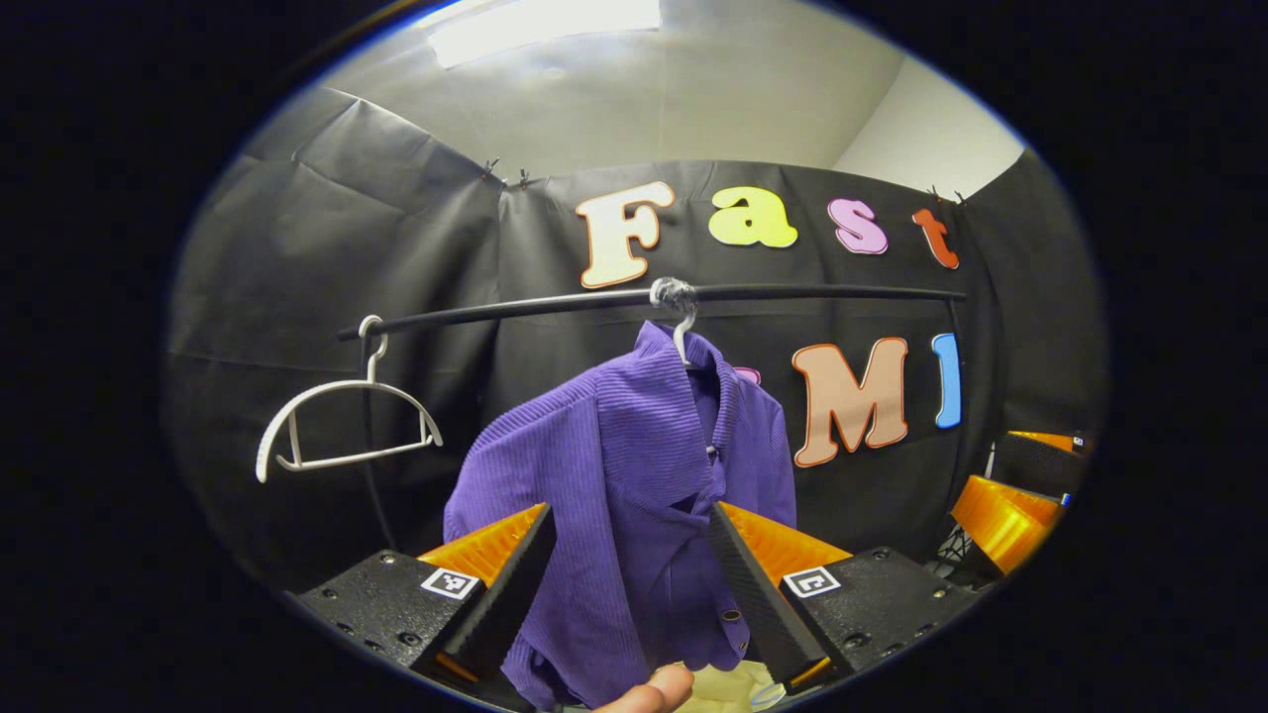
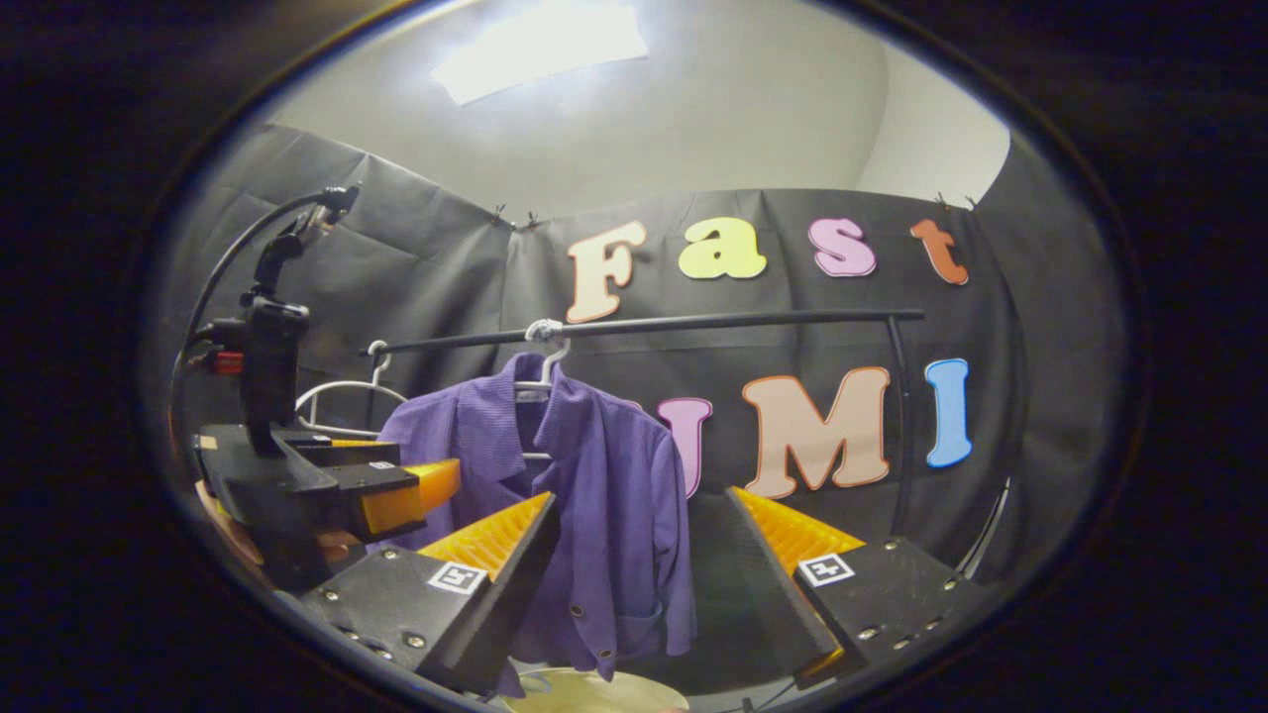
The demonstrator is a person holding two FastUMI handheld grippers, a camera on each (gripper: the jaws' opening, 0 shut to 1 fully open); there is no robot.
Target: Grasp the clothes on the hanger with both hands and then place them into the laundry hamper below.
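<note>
1. A black rail [image 1: 792, 292] crosses the booth's cloth wall.
2. The purple shirt [image 1: 634, 495] hangs there on a hanger [image 1: 682, 337].
3. Left tool [image 1: 629, 574] and right tool [image 2: 644, 564] both gape wide, gripping nothing.

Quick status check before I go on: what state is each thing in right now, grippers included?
Purple shirt: hanging on its hanger from the rail, not yet gripped.
Spare white hanger: empty, hooked on the rail's end.
Rail: horizontal, carrying both hangers.
Left gripper: open, shirt seen between its fingers.
Right gripper: open, holding nothing.
Hamper: below the shirt, only its rim visible.
</note>
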